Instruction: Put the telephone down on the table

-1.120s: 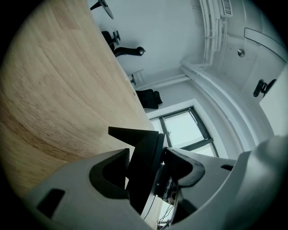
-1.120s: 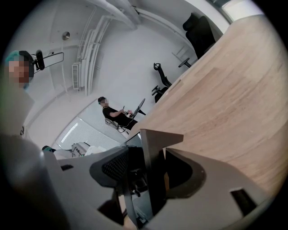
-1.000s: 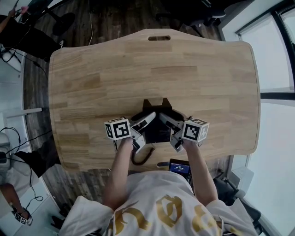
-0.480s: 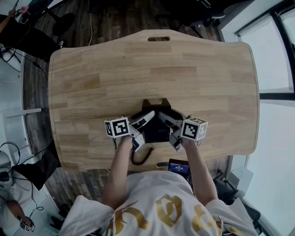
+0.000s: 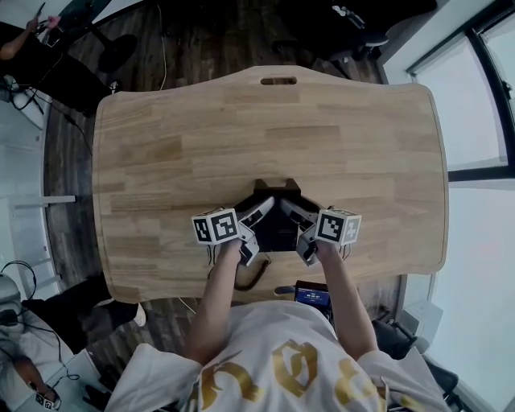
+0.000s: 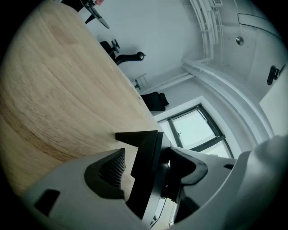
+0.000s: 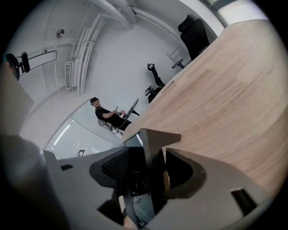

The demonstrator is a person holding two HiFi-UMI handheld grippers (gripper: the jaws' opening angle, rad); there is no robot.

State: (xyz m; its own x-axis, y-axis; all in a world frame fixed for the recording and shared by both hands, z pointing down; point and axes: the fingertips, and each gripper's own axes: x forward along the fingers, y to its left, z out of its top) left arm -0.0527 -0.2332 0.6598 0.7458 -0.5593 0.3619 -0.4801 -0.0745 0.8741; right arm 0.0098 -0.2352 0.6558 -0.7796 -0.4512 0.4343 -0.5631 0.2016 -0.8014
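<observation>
A black telephone (image 5: 278, 229) stands on edge on the wooden table (image 5: 241, 137), near its front edge, between my two grippers. From the left my left gripper (image 5: 262, 211) straddles the telephone (image 6: 145, 175). Its jaws are opening, and bare wood shows between the ribbed left pad (image 6: 113, 167) and the phone. My right gripper (image 5: 290, 211) comes in from the right. In the right gripper view the jaws of the right gripper (image 7: 148, 157) close on the thin edge of the phone (image 7: 155, 139). The phone's lower part is hidden behind the jaws.
The coiled cord (image 5: 251, 278) hangs over the table's front edge. A small device with a blue screen (image 5: 312, 294) sits just below that edge. A slot (image 5: 278, 80) is cut near the far edge. Office chairs (image 5: 354, 20) stand beyond; a seated person (image 7: 105, 116) is in the background.
The head view has shifted slightly, so the table sits lower in the picture. Both grippers stay at the telephone, which has not moved on the table.
</observation>
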